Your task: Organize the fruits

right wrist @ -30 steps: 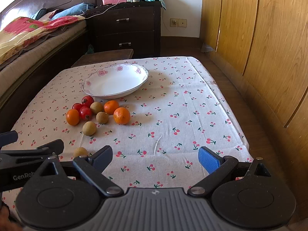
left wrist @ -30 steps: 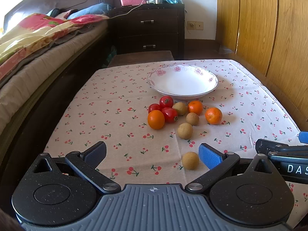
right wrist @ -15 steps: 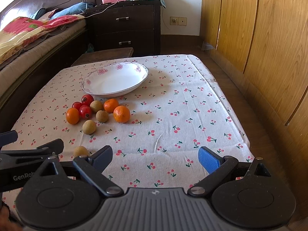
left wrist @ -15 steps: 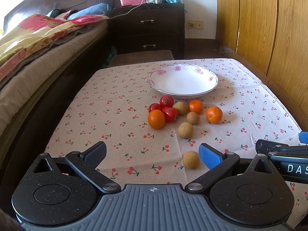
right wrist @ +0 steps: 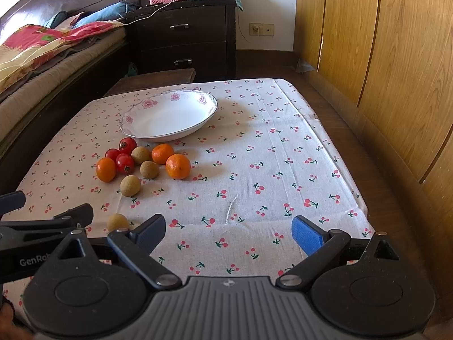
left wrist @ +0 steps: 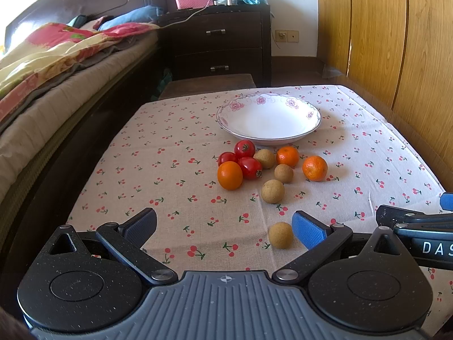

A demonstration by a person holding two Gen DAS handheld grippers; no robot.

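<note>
Both claws, the left gripper (left wrist: pixel 223 223) and right gripper (right wrist: pixel 228 231), hover spread wide and empty. Nearest lies a small brown fruit (left wrist: pixel 280 235), round with no long axis: probably light, firm, apt to roll; pinch across its middle. Beyond, a mixed fruit cluster (left wrist: pixel 256 167), then the empty bowl (left wrist: pixel 268 119) on the tablecloth (left wrist: pixel 175 170).

The tablecloth (left wrist: pixel 175 170) is cream with little red cherries. The plate (left wrist: pixel 311 112) is white with pink flowers. The tomatoes (left wrist: pixel 245 148) are red, the oranges (left wrist: pixel 230 175) orange, the small round fruits (left wrist: pixel 272 191) tan.
</note>
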